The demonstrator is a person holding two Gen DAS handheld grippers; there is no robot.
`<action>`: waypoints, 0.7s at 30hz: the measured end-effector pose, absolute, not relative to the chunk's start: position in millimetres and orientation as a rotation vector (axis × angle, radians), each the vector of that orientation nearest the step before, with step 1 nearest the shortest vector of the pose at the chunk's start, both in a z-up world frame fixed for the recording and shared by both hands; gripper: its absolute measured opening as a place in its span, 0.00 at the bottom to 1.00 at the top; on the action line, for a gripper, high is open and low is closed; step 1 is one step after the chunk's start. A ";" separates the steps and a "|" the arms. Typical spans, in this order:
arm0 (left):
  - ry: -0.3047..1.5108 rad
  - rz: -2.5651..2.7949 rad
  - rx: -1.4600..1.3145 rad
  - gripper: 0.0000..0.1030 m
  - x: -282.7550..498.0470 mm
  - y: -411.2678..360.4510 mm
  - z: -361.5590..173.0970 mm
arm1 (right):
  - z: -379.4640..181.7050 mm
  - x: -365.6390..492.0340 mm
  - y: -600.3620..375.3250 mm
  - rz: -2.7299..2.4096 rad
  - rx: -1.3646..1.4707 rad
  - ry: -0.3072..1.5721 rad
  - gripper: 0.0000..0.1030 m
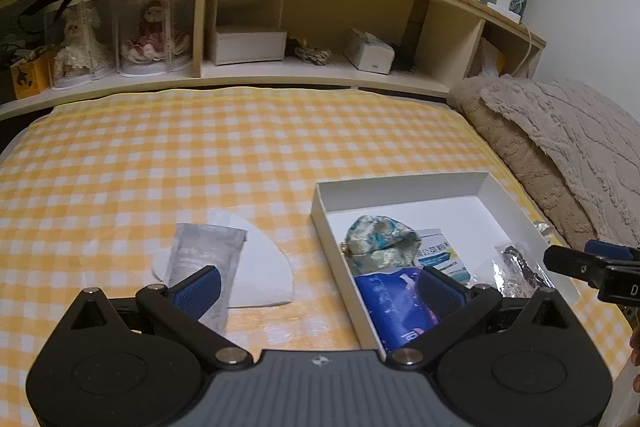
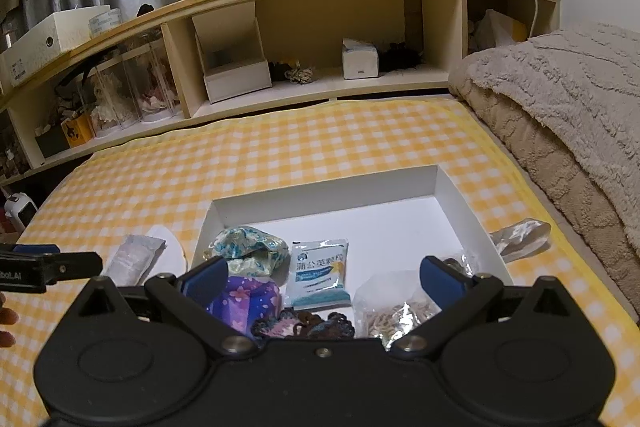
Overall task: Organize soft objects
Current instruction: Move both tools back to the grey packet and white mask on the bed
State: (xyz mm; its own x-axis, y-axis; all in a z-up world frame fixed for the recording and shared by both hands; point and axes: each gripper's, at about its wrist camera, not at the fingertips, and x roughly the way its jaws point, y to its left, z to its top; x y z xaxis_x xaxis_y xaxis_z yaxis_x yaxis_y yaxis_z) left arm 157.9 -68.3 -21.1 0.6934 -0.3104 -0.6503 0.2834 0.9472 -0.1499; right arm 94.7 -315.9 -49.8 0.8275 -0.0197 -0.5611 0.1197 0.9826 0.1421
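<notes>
Hovering over the yellow checked bedsheet (image 1: 160,155), both grippers are spread wide and hold nothing — the left gripper (image 1: 318,287) above the near-left wall of the white box (image 1: 400,183), the right gripper (image 2: 324,277) over its near end. Inside the box lie a brocade pouch (image 2: 250,247), a purple floral pouch (image 2: 244,301) and a sachet (image 2: 320,273). Left of the box — a clear packet (image 1: 208,263) rests on a white pad (image 1: 264,267).
</notes>
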 end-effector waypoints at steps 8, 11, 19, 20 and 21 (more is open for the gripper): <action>0.735 -0.272 -0.046 1.00 166.3 -27.8 -17.9 | -48.4 95.6 -303.8 -0.050 0.169 0.564 1.00; 0.740 -0.259 -0.049 1.00 170.9 -13.4 -19.8 | -49.0 97.2 -297.8 -0.032 0.172 0.558 1.00; 0.763 -0.254 -0.022 1.00 189.2 6.2 -44.1 | -48.6 102.1 -281.1 -0.023 0.184 0.486 1.00; 0.772 -0.260 -0.003 1.00 192.3 4.9 -49.5 | -48.5 103.4 -279.1 -0.015 0.194 0.475 1.00; 0.781 -0.265 0.013 1.00 194.9 3.4 -54.3 | -48.3 104.9 -276.9 -0.005 0.208 0.463 1.00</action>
